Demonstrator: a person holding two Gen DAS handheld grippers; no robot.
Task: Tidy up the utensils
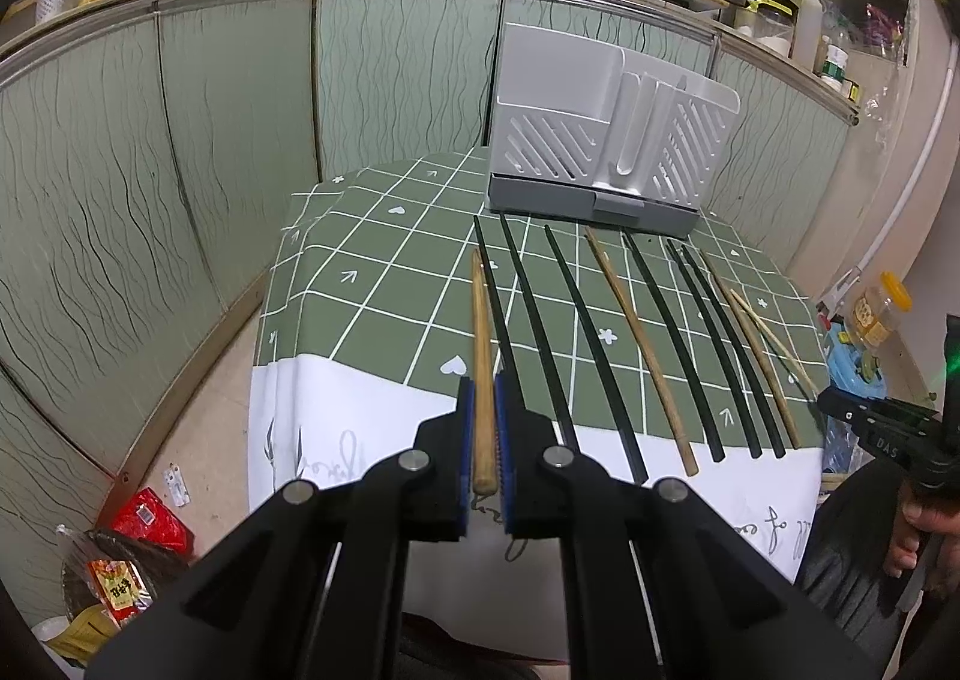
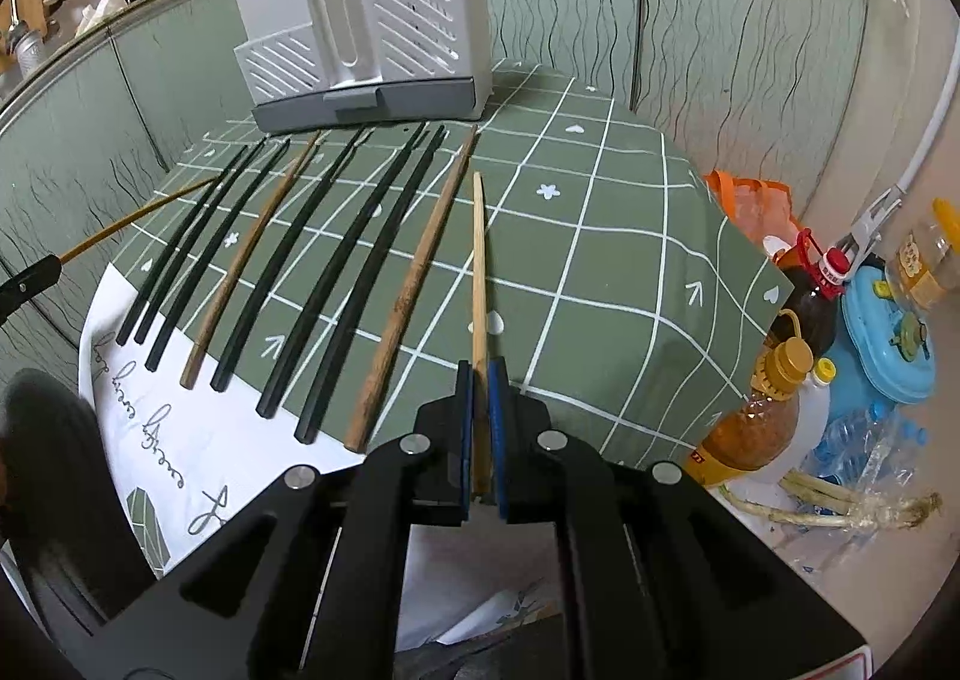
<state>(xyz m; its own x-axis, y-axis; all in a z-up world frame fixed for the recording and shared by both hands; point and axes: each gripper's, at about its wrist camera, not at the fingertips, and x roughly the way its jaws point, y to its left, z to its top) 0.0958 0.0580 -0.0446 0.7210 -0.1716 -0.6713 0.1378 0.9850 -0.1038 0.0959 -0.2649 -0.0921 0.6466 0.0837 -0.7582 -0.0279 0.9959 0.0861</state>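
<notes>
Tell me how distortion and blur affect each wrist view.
Left wrist view: fisheye bends the cabinet doors and bows the black chopsticks; the left gripper, shut on a wooden chopstick, stays sharp. Right wrist view: the same bowing, dark corners, a blurred dark shape at lower left; the right gripper grips a pale chopstick crisply.

Even, soft indoor light is falling from overhead, leaving only faint shadows on the tablecloth [image 1: 384,284] and a dull sheen on the cabinet doors [image 1: 240,140] behind it. Fisheye distortion is bending those doors into curves and darkening the corners, while a dark shape [image 2: 54,440] left of the tablecloth is showing blurred.
</notes>
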